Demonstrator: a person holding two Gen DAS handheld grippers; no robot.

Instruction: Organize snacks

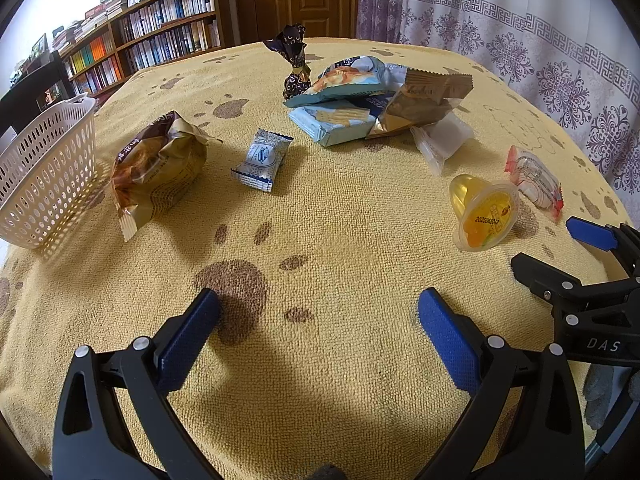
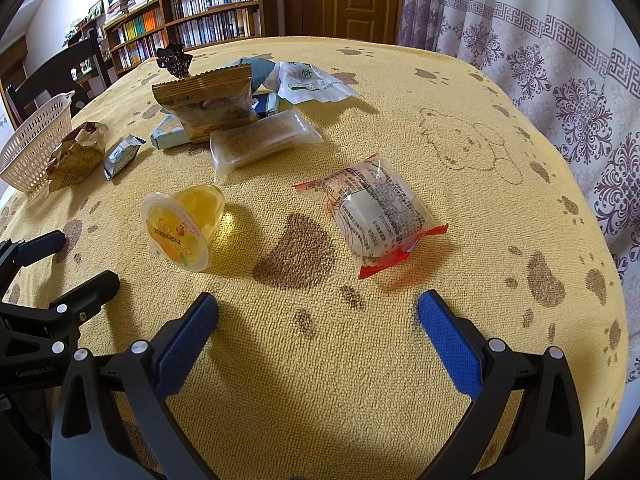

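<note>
Two low wrist views, shared jelly cup (image 1: pixel 484 210) (image 2: pixel 182 226)

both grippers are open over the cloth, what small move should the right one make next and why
Probably ease the right gripper forward over the red-edged packet and close on it. Both the right and the left gripper are open and empty, that packet lies alone straight ahead of the right fingers, apart from the jelly cup, and the white basket at far left looks empty.

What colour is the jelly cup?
The jelly cup is see-through yellow with an orange-and-yellow lid, clearest in the right wrist view.
</note>
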